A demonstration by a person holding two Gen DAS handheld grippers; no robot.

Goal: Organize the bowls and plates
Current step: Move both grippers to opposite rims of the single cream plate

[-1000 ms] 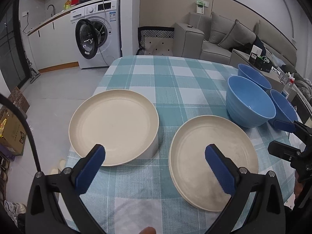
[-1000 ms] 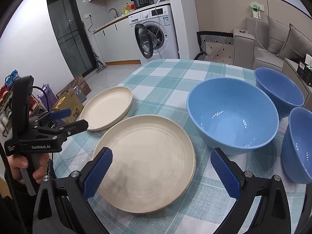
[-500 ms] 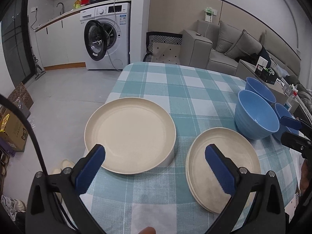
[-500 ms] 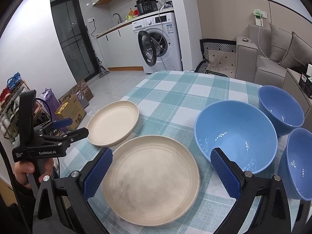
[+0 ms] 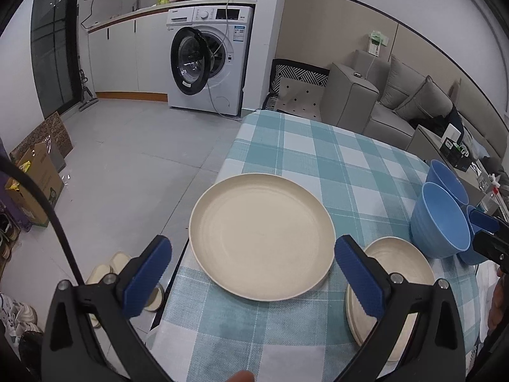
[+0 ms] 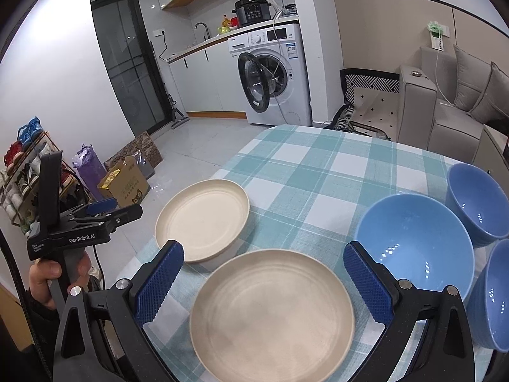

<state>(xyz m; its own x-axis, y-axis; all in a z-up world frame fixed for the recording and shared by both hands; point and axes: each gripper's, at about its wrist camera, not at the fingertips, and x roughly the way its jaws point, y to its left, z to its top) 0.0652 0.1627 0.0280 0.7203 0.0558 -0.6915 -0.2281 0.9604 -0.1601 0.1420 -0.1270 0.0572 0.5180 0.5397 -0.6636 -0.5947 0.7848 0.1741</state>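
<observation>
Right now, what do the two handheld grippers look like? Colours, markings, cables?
Both are black plastic two-finger clamps with blue textured pads and silver pivot bolts. The left gripper carries white "GenRobot.AI" lettering on its side, a grey handle and a black cable. The right gripper shows the same black frame; its markings are not visible.

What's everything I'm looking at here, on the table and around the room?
Plates: 2, cream; deep plate near the table's left edge, flat plate nearer the person.
Bowls: 3, blue; big bowl, far bowl, near bowl, at the right.
Tablecloth: 1, teal-white check.
Washing machine: 1, white, door open, far wall.
Pressure cooker: 1, black, on it.
Sofa: 1, grey, right.
Cardboard box: 1, floor.
Left tool: open, empty.
Right tool: open, empty.
</observation>
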